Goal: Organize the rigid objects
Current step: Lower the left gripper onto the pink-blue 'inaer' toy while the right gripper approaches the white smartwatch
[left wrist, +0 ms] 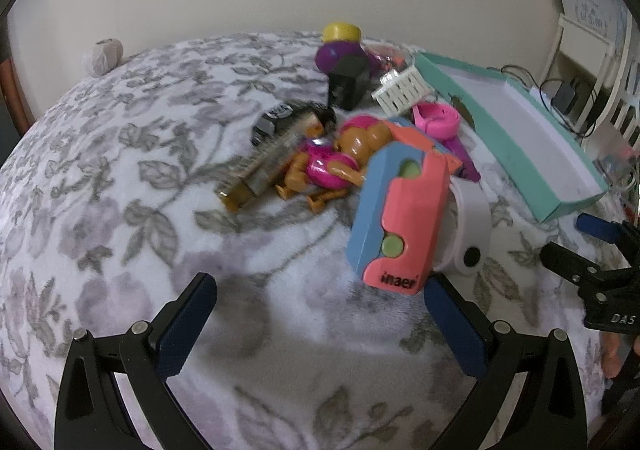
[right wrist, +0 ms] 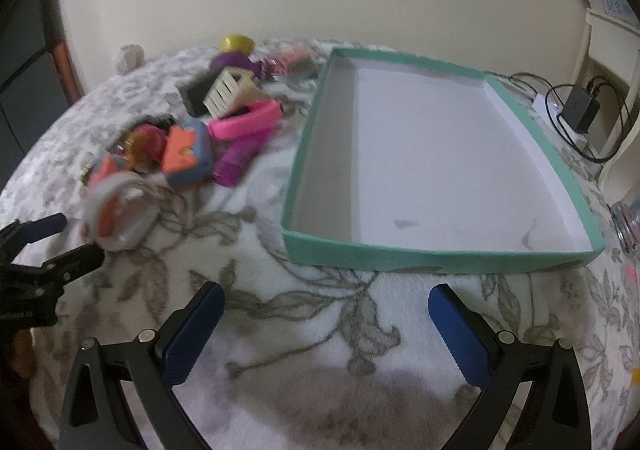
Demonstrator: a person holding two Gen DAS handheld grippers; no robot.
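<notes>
Toys (left wrist: pixel 332 153) sit in a pile on my flowery blanket (left wrist: pixel 120 209), just left of the teal box (right wrist: pixel 440 262). My left tool (left wrist: pixel 320 302) and right tool (right wrist: pixel 326 310) both gape wide, holding nothing.

Jumbled toys (left wrist: pixel 360 153) heaped on blanket; shallow teal tray (right wrist: pixel 440 260) beside them.

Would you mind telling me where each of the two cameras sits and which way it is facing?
Left wrist: on the left gripper, low over the floral blanket, facing the toy pile; its own open fingers show, and the right gripper at the right edge.
Right wrist: on the right gripper, facing the teal tray; its own open fingers show, and the left gripper at the left edge.
Shared: pile, tray, blanket, wall.
</notes>
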